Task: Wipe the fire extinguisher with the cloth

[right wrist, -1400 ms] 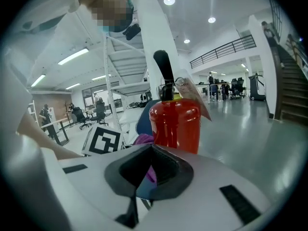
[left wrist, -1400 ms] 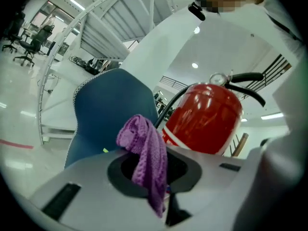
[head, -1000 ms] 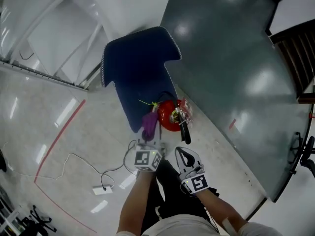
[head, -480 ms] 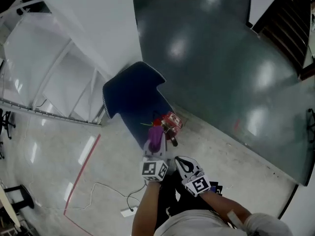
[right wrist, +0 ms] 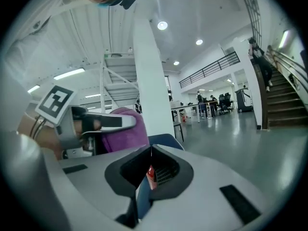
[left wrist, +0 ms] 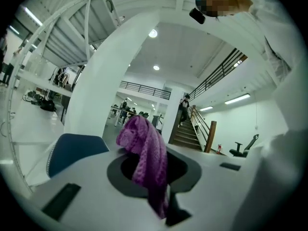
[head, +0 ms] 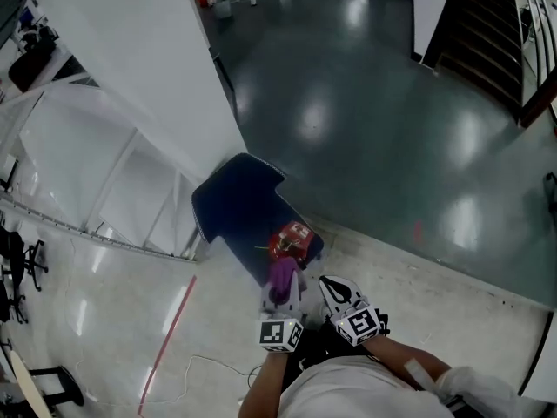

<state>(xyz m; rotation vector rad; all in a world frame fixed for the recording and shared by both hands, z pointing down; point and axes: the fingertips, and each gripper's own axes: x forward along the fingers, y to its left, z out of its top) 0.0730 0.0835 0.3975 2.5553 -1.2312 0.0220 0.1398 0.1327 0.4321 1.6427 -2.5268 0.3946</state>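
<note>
**A:** Where is the fire extinguisher in all this?

**B:** On the floor just ahead of the person, at the near right edge of a dark blue padded piece that lies out from the foot of a white column. I can't tell whether that blue piece is a mat or a seat.

**A:** And the cloth?

**B:** It is purple and pinched in the left gripper. The jaws are closed on its lower end, and the rest bunches up and flops over the tips. In the head view it sits just near of the extinguisher. I can't say whether it touches the red body, because the left gripper view looks out across the hall and shows no extinguisher at all.

**A:** Why hold it by one end like that?

**B:** My guess is that a loose, free fold makes a soft pad to drag over the cylinder, while the hard jaws stay off the metal.

**A:** What about the right gripper?

**B:** It is to the right of the left one, with its jaws closed tip to tip and nothing between them. Its own view shows only a sliver of red and blue past them. It seems to be parked there, spare, perhaps ready to steady the extinguisher.

**A:** So is any wiping under way?

**B:** Nothing here shows the cloth on the extinguisher. It looks close, at most.
</note>
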